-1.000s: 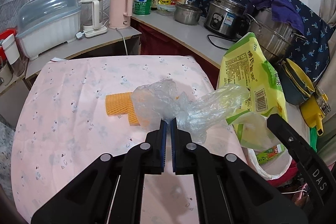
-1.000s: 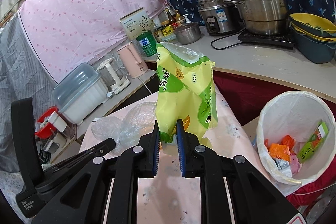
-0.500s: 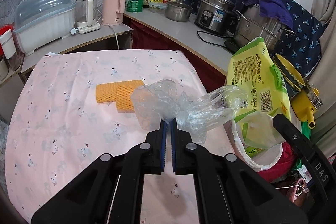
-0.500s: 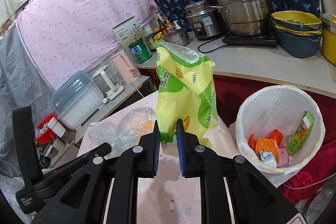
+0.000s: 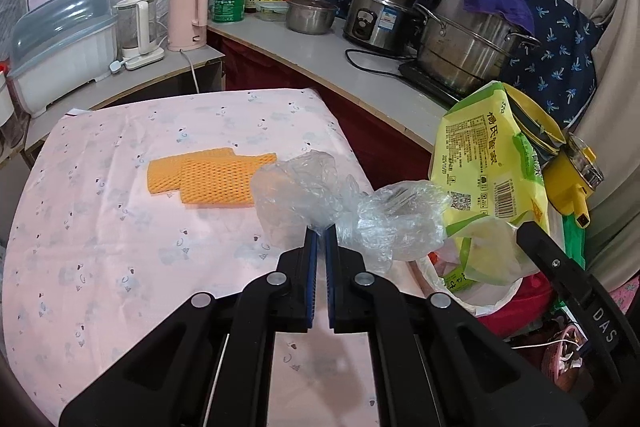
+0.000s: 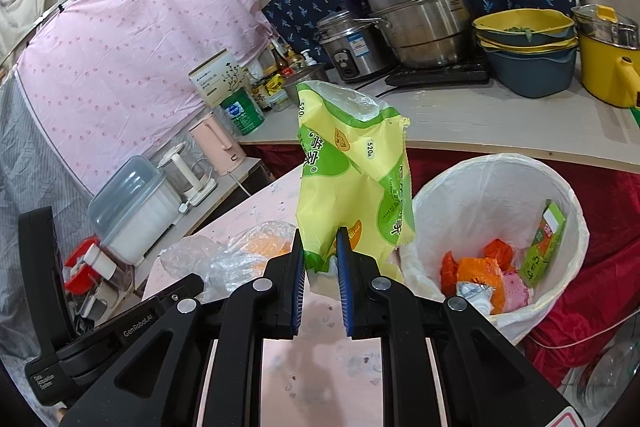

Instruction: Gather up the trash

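Tools — left tool (image 5: 319, 233) pinching clear bag (image 5: 348, 205) over worktop (image 5: 120, 227) | right tool (image 6: 320, 237) pinching green packet (image 6: 352, 179) beside bin (image 6: 496, 187) — mesh (image 5: 208, 179) on worktop

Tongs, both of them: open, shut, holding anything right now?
Left tongs: shut on the clear plastic bag.
Right tongs: shut on the yellow-green food bag, beside the bin.

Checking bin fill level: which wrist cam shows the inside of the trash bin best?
The right wrist view: the white-lined trash bin is open to the camera, wrappers visible at its bottom. In the left wrist view only a sliver of rim shows, hidden behind the yellow-green bag and clear plastic bag.
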